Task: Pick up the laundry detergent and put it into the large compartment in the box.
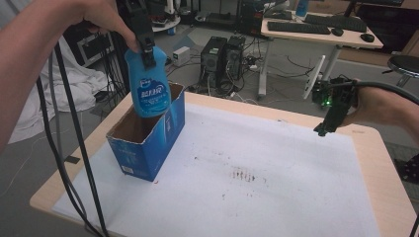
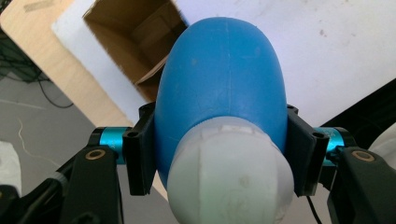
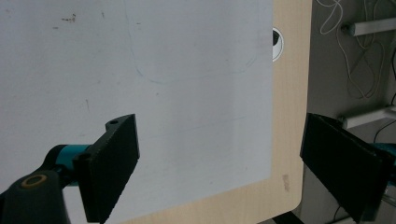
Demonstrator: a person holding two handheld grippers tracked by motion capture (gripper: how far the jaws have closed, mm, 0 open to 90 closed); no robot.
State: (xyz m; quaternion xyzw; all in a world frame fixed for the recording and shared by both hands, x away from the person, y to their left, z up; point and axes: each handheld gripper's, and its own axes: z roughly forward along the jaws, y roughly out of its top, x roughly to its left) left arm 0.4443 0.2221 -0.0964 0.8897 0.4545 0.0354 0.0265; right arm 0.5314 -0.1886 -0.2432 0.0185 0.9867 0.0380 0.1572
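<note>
I've got the left gripper [image 1: 146, 52] clamped on the blue bottle [image 1: 147, 84] near its cap, hanging it over the open box [image 1: 148, 143] at the left, while my right gripper [image 1: 330, 118] idles released at the far right.

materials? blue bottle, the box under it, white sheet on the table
Blue bottle: looks like smooth plastic, faint mould seam, matte white cap.
Box: cardboard, brown raw inside, glossy blue print outside.
White sheet: likely paper or thin board; matte, stained.

Grey floor [image 1: 296, 69], 2 computer towers [image 1: 223, 58], and a keyboard-topped desk [image 1: 321, 34] behind.
</note>
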